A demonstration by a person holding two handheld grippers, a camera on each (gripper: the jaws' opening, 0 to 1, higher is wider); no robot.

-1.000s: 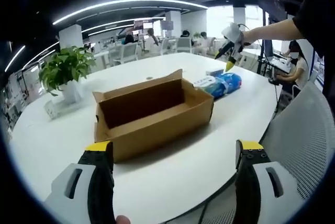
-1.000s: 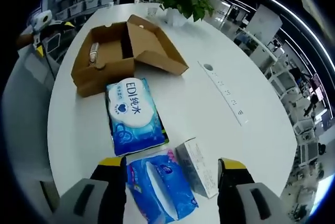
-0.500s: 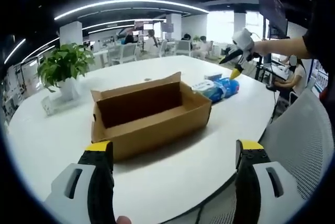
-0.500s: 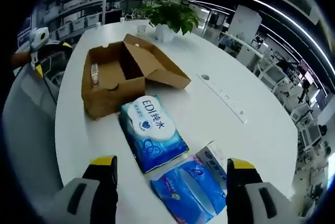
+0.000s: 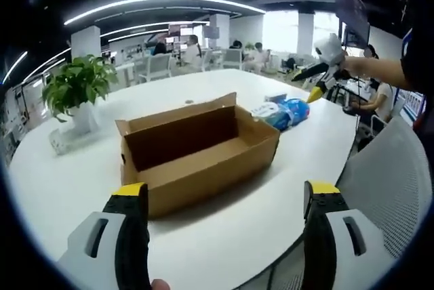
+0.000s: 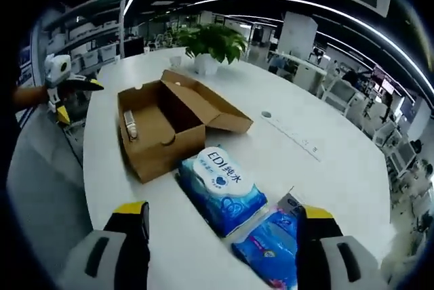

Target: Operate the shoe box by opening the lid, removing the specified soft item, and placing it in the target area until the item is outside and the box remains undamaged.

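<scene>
both grippers, left (image 5: 227, 198) and right (image 6: 217, 219), gape empty over the table (image 5: 224, 236); shoe box (image 6: 159, 127) open, wipes pack (image 6: 220, 185) beside it

A plain brown cardboard shoe box (image 6: 159, 131) sits on a glossy white table (image 6: 319, 168), next to a blue wipes pack (image 6: 222, 188) with a white label and a brighter blue tissue pack (image 6: 271, 249). A green-leaved plant (image 5: 74, 87) stands in a white pot. Both grippers have black jaws with yellow tips on white-grey bodies.
</scene>
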